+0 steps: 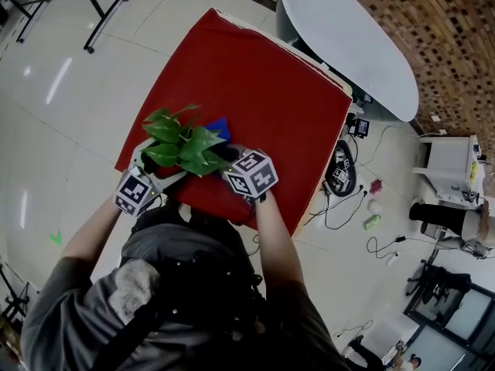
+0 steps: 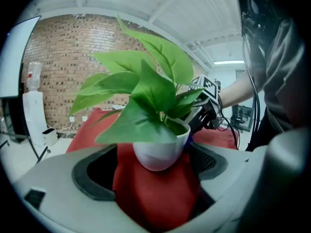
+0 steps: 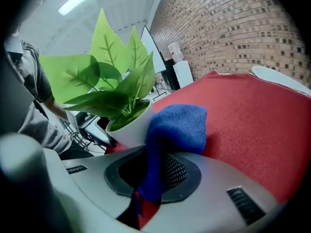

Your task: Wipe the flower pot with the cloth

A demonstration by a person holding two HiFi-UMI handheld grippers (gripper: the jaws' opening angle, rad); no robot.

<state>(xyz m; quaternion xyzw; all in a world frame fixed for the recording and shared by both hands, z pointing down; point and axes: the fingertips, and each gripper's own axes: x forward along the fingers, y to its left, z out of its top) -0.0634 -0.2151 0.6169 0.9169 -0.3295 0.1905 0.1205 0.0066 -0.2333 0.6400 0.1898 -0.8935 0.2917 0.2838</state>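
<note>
A white flower pot with broad green leaves stands on the red table near its front edge. My left gripper is open, its jaws on either side of the pot's base, with a strip of red showing at the left. In the head view this gripper is left of the plant. My right gripper is shut on a blue cloth, whose free end bunches up against the pot. From above, the cloth peeks out right of the leaves, and the right gripper is beside it.
A white oval table stands beyond the red one. Cables and small items lie on the floor at the right. A black stand is at the far left. Most of the red tabletop behind the plant is bare.
</note>
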